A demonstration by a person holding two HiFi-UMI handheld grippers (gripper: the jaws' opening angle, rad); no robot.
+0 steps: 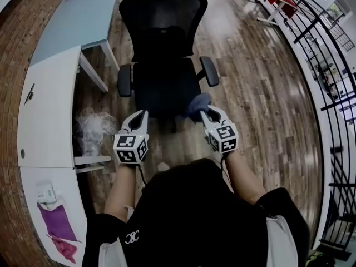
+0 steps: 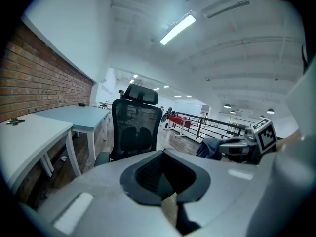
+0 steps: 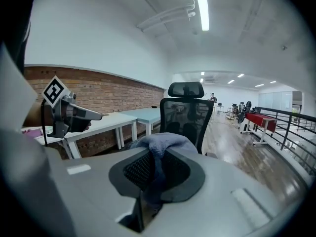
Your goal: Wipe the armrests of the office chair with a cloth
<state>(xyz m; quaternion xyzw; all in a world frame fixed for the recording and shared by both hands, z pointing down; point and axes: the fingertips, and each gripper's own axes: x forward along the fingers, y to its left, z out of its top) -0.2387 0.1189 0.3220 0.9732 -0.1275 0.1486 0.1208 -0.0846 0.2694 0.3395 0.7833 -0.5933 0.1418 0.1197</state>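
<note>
- Your right gripper (image 1: 204, 114) is clamped on the blue cloth (image 1: 198, 103), just in front of the office chair (image 1: 162, 54), below its armrest (image 1: 210, 71) on your right.
- Your left gripper (image 1: 143, 113) is closed with nothing in it, in front of the chair's seat.

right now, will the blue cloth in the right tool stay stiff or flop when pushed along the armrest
Probably floppy: the cloth bunches and droops over the shut right tool, keeping no shape. Likely light, since a small pinch holds it. On the armrest it may fold or drag rather than slide flat.
</note>
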